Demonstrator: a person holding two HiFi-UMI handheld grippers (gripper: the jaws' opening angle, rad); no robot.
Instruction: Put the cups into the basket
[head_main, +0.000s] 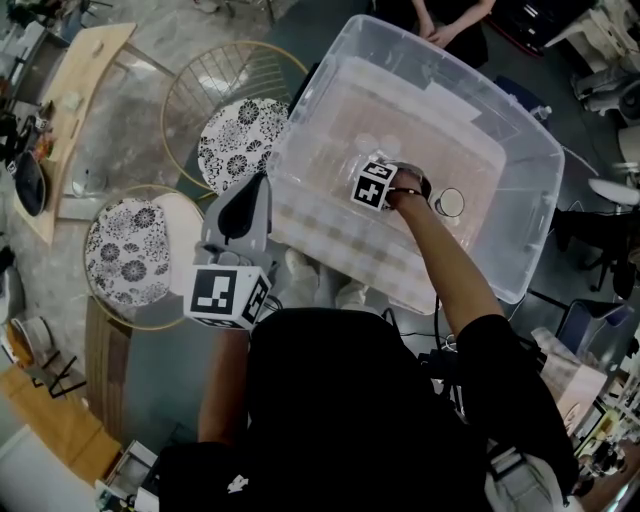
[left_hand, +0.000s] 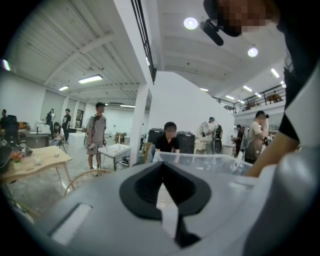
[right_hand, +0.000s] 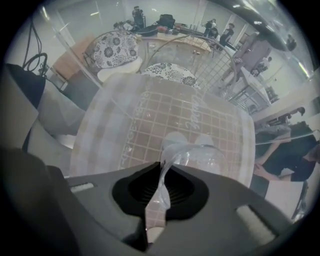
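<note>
**Thin clear cup, pinched by its wall**

The right gripper (right_hand: 162, 172) is closed on the wall of a clear plastic cup (right_hand: 205, 155) and holds it low inside the basket (head_main: 300, 150). The cup looks light, thin, slick and easily crushed. The rim is probably the stiffest place to hold it. The left gripper (left_hand: 161, 175) is closed and empty beside the basket.
</note>
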